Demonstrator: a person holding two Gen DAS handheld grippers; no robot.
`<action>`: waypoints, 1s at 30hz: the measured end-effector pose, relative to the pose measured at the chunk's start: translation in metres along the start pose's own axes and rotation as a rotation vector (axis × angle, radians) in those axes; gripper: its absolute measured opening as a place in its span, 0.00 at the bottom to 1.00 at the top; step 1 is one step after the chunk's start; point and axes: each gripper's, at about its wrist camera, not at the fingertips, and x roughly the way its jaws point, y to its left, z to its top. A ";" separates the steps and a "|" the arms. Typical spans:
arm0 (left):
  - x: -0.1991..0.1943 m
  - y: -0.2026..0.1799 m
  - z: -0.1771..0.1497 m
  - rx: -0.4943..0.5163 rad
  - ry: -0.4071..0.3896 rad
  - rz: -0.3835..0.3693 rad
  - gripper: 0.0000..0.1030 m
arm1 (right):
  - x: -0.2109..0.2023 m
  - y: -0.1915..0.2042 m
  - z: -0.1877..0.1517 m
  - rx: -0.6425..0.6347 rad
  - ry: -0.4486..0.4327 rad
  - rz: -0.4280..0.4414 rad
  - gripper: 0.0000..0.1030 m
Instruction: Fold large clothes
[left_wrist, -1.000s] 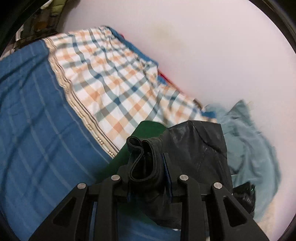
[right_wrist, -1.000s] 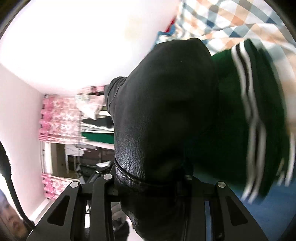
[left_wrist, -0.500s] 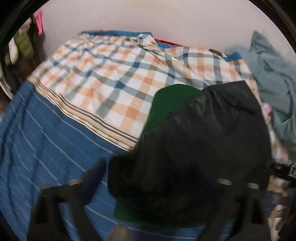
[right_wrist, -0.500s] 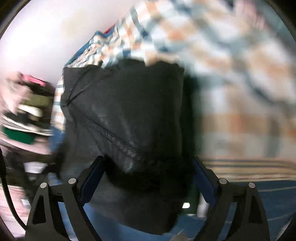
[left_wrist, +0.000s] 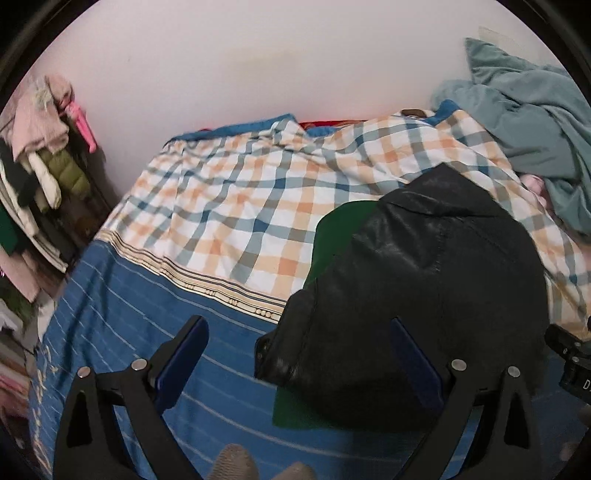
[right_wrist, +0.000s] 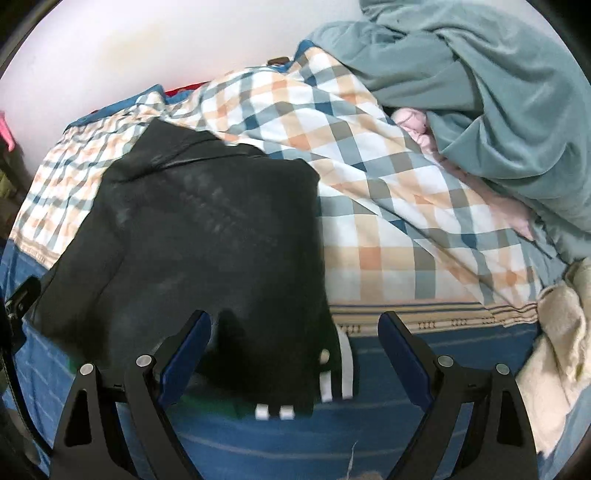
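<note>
Left gripper (left_wrist: 299, 343): jaws wide apart, gripping nothing; jacket's near-left corner lay between them, untouched. Jacket (left_wrist: 424, 288): black, folded, lying on a green garment (left_wrist: 340, 236) on the bed (left_wrist: 147, 314); long axis ran from near edge toward the wall (left_wrist: 258, 66). Bare blue cover to its left. Right gripper (right_wrist: 295, 341): jaws wide apart, gripping nothing, over jacket's near-right corner. Teal blanket (right_wrist: 480, 92) heaped at far right.

Hardly any text to call here. On the black device (left_wrist: 570, 363) at the right edge of the left wrist view, pale lettering begins with what looks like a "D", then the frame cuts it off. Nothing else carries readable writing.
</note>
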 end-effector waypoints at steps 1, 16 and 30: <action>-0.007 0.000 -0.001 0.005 -0.001 -0.004 0.97 | -0.009 0.001 -0.006 0.002 -0.012 -0.009 0.90; -0.201 0.045 -0.010 -0.004 0.008 -0.065 0.98 | -0.228 -0.006 -0.071 0.039 -0.070 -0.041 0.91; -0.402 0.089 -0.024 0.048 -0.017 -0.120 0.98 | -0.485 -0.016 -0.146 0.035 -0.177 -0.045 0.91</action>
